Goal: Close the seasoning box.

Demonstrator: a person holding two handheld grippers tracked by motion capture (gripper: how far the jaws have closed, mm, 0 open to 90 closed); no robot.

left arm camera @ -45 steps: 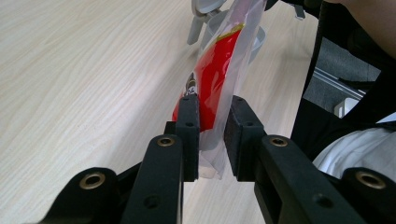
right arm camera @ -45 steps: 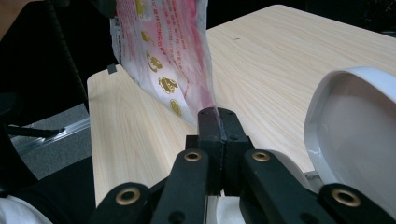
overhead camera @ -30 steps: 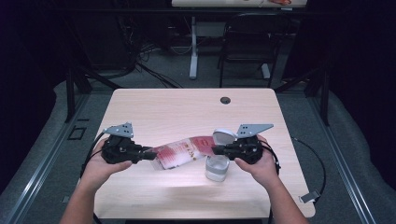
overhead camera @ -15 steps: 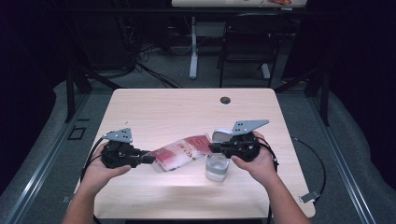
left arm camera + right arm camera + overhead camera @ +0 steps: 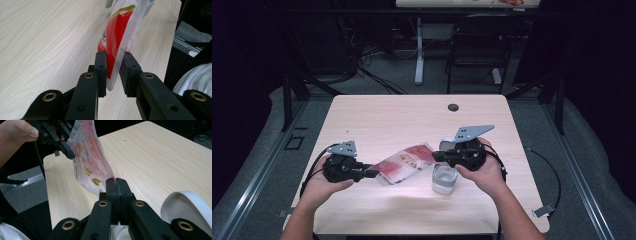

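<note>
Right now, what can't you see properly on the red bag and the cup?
- Red and clear plastic pouch: print too small in the high view; top edge cut off in the left gripper view.
- Clear plastic cup: contents unclear; right gripper partly hides it.
- Pouch corner: hidden between the right gripper's shut jaws.
- Left gripper: pad contact unclear.

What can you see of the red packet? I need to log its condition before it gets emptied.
The packet is a flat, glossy plastic pouch, red and pink with gold round marks and clear edges. It looks sealed and hangs off the table, stretched between the left gripper, clamped on one end, and the right gripper, shut on the other. A clear cup stands just below its right end.
</note>
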